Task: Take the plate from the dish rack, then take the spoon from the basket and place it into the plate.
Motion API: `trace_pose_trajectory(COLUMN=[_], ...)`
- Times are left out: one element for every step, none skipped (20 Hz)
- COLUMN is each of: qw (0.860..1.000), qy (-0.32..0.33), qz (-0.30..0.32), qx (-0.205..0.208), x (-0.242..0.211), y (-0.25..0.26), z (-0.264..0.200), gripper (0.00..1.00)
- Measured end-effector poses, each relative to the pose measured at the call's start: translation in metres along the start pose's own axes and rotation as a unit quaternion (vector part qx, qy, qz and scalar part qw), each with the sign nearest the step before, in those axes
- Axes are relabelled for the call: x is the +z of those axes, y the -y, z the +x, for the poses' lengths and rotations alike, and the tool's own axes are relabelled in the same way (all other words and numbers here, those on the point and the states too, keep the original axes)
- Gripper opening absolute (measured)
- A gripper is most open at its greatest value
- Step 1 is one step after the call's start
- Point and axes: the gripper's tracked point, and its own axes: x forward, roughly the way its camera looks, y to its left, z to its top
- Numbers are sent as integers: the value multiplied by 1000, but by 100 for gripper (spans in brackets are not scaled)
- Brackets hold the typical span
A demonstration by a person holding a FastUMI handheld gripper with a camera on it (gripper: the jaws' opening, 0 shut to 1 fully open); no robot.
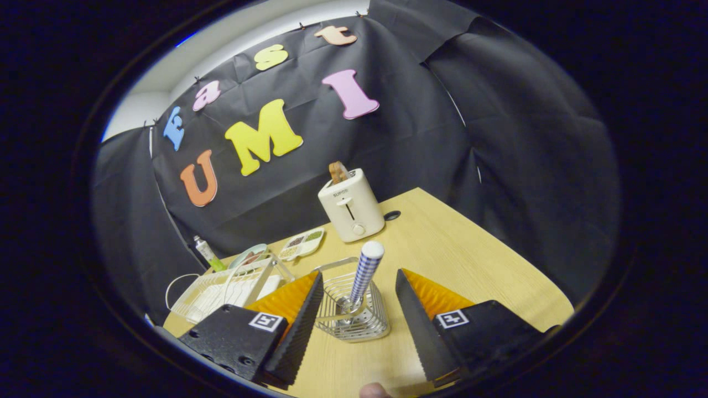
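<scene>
From the gripper view, the gripper [358,323] has its fingers spread wide and grasping nothing; the wire basket [354,309] stands on the table between the two fingers, touching neither so far as can be seen; the spoon [363,273] stands in the basket, bowl down among the wires, its blue-and-white checked handle with a white end leaning up and a little to the right, above the basket's rim. The wooden table [470,260] is pale and runs away to the right behind the fingers; a small dark round hole [392,215] sits in it just right of the toaster. The white toaster [350,205] stands beyond the basket, near the table's far edge, with a slice of browned toast [338,172] sticking up from its slot. To the left, beyond the left finger, lies the white dish rack [224,290]; a plate [249,256] with a pale rim leans at the rack's far end, though whether it rests in the rack or just behind it I cannot tell. A white divided tray [301,244] lies between the rack and the toaster; a small tube with a green end [208,254] stands at the table's far left edge. A fingertip [373,391] of the person shows at the very bottom, between the fingers.
</scene>
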Motion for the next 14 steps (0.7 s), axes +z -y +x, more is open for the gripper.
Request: trace_pose_trajectory(qw=[1000, 1000, 1000, 1000, 999, 999, 999, 999, 999, 999, 999, 999, 999, 999], qy=[-4, -7, -10, -9, -9, -11, -12, -11, -9, -7, -3, 2, 9, 18], qz=[4, 11, 19, 28, 38, 44, 44, 44, 47, 48, 48, 48, 48, 47], qx=[0, 2, 2, 7, 17, 18, 18, 18, 18, 16, 15, 14, 9, 5], x=[-1, 0, -1, -1, 0, 0, -2, -3, -1, -1, 0, 3, 5, 10], y=[1, 0, 1, 1, -4, -4, -3, -4, -7, -8, -10, -11, -12, -14], z=[4, 7, 10, 11, 12, 12, 13, 11, 10, 7, 4, 1, -1, -4], gripper=[77, 69, 61, 53, 41, 29, 17, 16, 14, 14, 11, 11, 9, 9])
